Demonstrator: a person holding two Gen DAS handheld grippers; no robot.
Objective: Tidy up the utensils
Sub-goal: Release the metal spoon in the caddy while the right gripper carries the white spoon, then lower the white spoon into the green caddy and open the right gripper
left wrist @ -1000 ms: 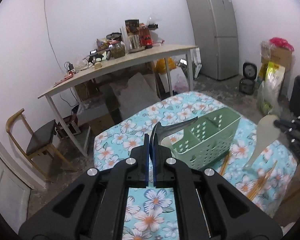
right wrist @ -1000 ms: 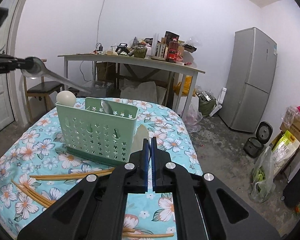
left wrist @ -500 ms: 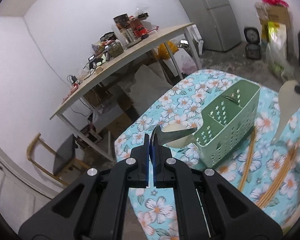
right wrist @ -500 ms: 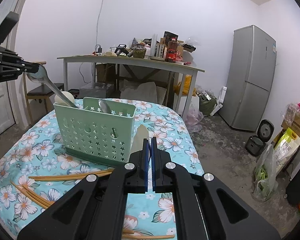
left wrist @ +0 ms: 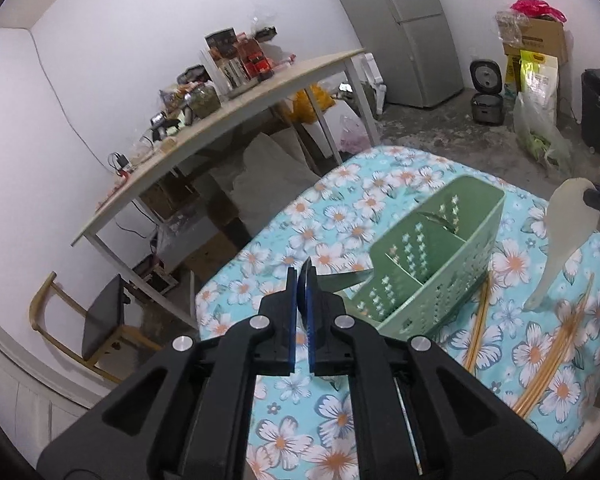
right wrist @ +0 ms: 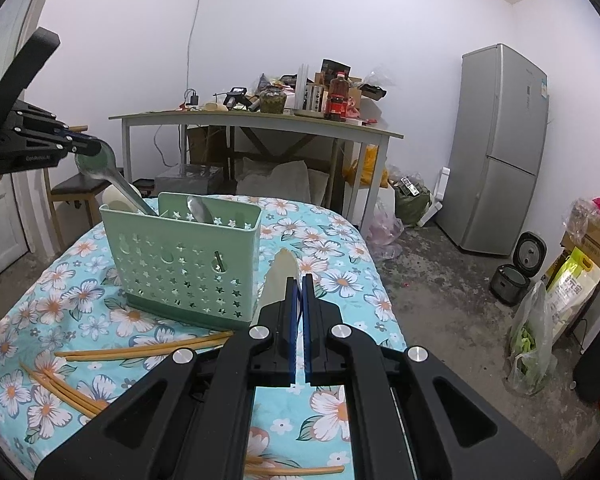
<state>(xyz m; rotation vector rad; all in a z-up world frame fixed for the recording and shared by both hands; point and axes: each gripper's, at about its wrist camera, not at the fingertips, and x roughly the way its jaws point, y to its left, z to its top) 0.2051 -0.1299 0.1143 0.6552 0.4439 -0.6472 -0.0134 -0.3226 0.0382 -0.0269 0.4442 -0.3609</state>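
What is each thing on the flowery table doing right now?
Left gripper: shut on the metal spoon's bowl.
Metal spoon: tilted, handle end dipping into the basket.
Right gripper: shut on the cream plastic rice paddle.
Cream plastic rice paddle: held above the cloth.
Green plastic star-holed basket: upright, one spoon already inside.
Wooden chopsticks: lying loose on the cloth.

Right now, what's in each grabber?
Left gripper: shut on a metal spoon.
Right gripper: shut on a cream rice paddle.
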